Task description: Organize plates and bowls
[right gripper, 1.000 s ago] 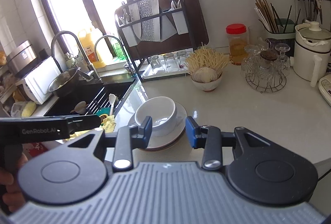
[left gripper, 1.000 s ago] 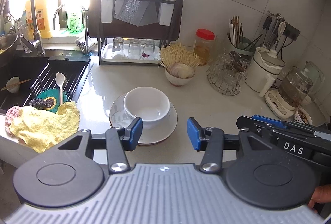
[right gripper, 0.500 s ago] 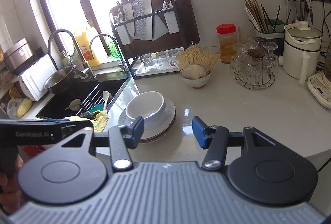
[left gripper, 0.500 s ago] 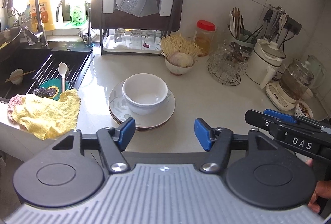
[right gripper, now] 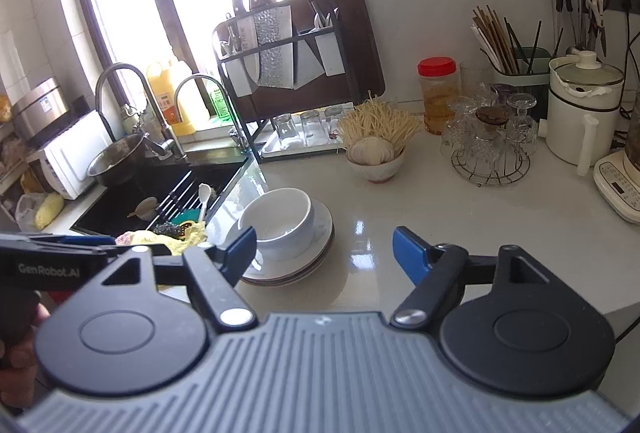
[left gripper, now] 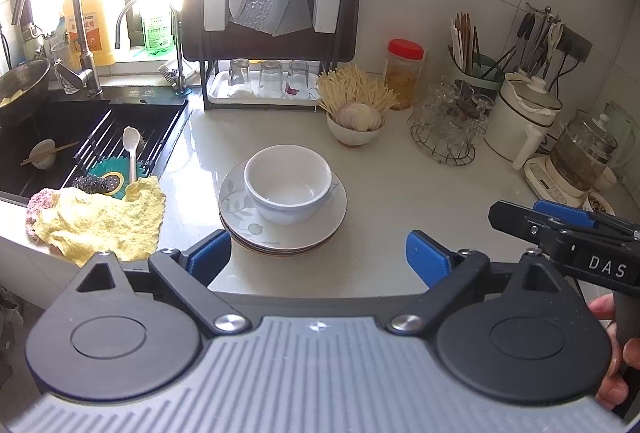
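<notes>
1. A white bowl [left gripper: 288, 189] sits in stacked plates [left gripper: 256, 233] on the desk [left gripper: 400, 201], straight ahead of the left gripper [left gripper: 318, 259].
2. Both grippers are opening, nothing between them.
3. The right gripper [right gripper: 324, 253] sits right of the stack; the left seems nearer.

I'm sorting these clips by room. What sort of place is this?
A home kitchen, most likely. A black sink with a curved faucet sits by the window, a knife and utensil rack stands on the counter, and a white bowl rests on stacked plates.
</notes>
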Action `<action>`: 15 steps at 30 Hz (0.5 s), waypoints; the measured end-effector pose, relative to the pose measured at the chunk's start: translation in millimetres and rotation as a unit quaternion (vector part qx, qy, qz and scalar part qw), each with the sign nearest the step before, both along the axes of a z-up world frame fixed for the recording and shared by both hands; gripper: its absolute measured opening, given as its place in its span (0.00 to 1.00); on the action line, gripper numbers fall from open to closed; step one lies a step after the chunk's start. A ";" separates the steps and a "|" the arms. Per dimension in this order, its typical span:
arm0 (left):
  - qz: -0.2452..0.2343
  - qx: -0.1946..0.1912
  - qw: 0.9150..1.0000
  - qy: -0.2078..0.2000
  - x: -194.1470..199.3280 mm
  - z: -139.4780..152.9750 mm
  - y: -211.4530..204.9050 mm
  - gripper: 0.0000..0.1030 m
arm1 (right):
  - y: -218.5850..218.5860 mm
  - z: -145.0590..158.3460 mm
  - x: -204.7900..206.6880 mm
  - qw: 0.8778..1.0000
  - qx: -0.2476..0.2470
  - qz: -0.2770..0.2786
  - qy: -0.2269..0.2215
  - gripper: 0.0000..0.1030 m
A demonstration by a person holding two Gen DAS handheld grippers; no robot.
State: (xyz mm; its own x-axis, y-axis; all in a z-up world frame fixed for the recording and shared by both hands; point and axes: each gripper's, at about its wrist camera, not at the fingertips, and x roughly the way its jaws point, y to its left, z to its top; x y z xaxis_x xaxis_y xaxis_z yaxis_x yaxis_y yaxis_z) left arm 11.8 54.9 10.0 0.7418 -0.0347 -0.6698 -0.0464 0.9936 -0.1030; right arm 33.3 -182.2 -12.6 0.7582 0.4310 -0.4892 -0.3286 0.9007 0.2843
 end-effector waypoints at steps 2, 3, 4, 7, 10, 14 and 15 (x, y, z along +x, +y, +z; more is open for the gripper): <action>0.003 0.000 1.000 0.000 0.9 -1.3 0.4 0.94 | -0.1 -0.1 0.7 1.000 -0.001 0.000 0.001 0.75; 0.004 0.001 1.000 0.000 0.8 -1.6 0.6 0.95 | 0.0 -0.4 0.8 1.000 -0.003 0.000 0.001 0.75; 0.005 0.002 1.000 -0.002 0.8 -2.2 0.1 0.95 | -0.2 -1.0 1.2 1.000 -0.005 0.001 0.001 0.75; 0.010 0.007 1.000 -0.006 0.4 -3.6 0.0 0.95 | -2.6 -4.3 1.8 1.000 -0.009 0.004 0.004 0.81; 0.014 0.003 1.000 -0.007 1.8 -6.0 -0.8 0.95 | -4.2 -9.7 5.6 1.000 -0.006 0.006 0.021 0.82; 0.022 -0.005 1.000 -0.016 2.9 -7.4 -2.6 0.95 | -3.4 -12.1 7.0 0.999 -0.021 0.005 0.024 0.92; 0.023 -0.003 1.000 -0.016 3.2 -7.4 -3.3 0.95 | -4.2 -12.4 7.4 1.000 -0.019 0.003 0.024 1.00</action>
